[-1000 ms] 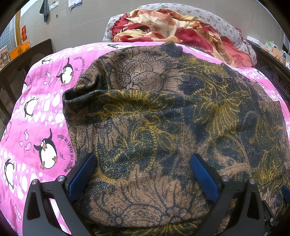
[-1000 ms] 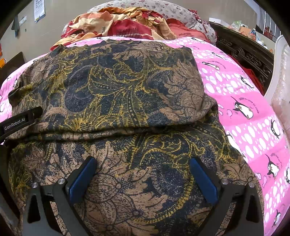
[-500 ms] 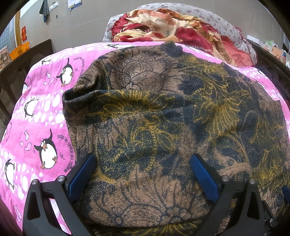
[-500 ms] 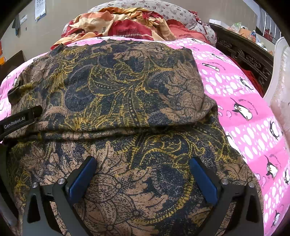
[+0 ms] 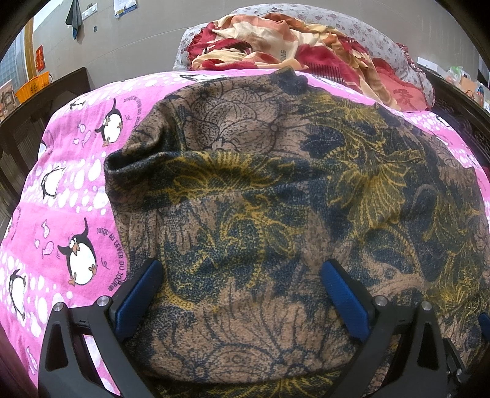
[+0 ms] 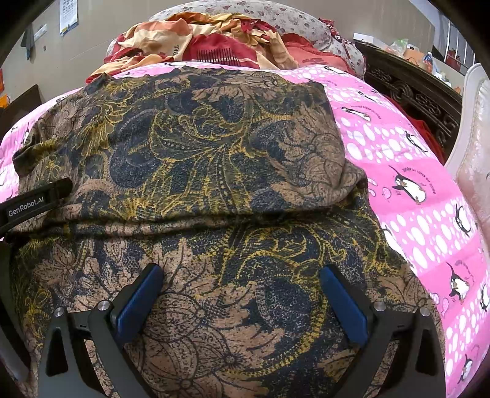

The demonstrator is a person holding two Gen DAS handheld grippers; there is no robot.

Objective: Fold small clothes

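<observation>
A brown garment (image 5: 275, 189) with dark blue and yellow floral print lies spread on a pink penguin-print bedspread (image 5: 70, 196). A sleeve or flap is folded across it, with the fold edge running across the right wrist view (image 6: 214, 214). My left gripper (image 5: 242, 275) is open, its blue pads just above the garment's near left part. My right gripper (image 6: 242, 278) is open over the garment's near right part (image 6: 232, 306). Neither holds cloth. The left gripper's body (image 6: 33, 205) shows at the left edge of the right wrist view.
A heap of red and cream bedding (image 5: 291, 52) and a floral pillow (image 6: 275, 21) lie at the bed's far end. Dark carved wooden bed rails (image 6: 413, 91) run along the right; dark wood (image 5: 46, 101) stands at the left. The bedspread (image 6: 413, 183) shows beside the garment.
Almost nothing differs. Both grippers stay open over the garment, and the cloth has not shifted.
</observation>
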